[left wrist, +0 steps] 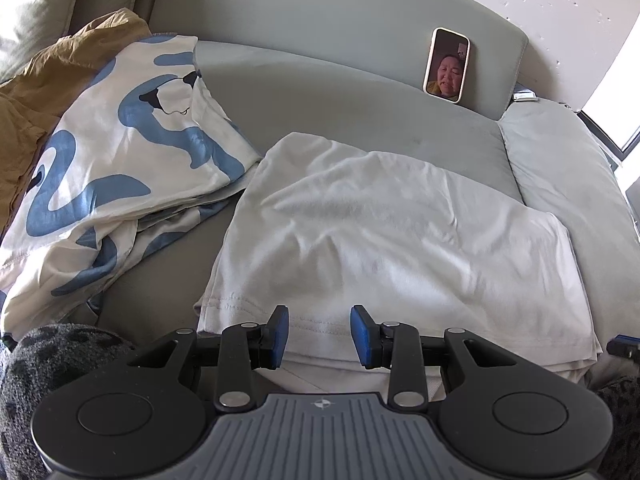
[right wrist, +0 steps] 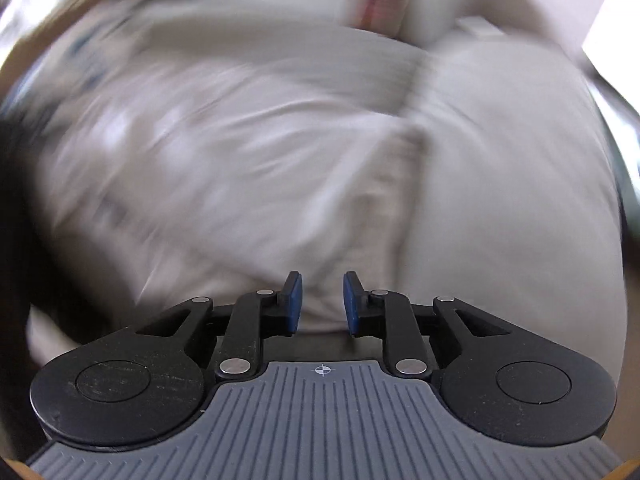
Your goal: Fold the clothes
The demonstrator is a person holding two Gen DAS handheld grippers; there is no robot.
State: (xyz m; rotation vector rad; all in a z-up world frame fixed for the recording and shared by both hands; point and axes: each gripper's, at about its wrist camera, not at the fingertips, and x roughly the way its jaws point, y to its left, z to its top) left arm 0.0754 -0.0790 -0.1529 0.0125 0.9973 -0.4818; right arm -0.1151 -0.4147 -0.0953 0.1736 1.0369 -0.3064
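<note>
A white folded garment lies spread on the grey sofa seat, its stitched hem toward me. My left gripper hovers over that hem with its blue pads apart; cloth shows in the gap but the pads do not press on it. The right wrist view is heavily blurred. In it my right gripper stands open above the same white garment, with nothing pinched between its blue pads.
A white cloth with blue swirls lies at the left, partly on a mustard garment. A phone leans on the sofa back. A grey cushion borders the right side. Dark spotted fuzzy fabric sits at the near left.
</note>
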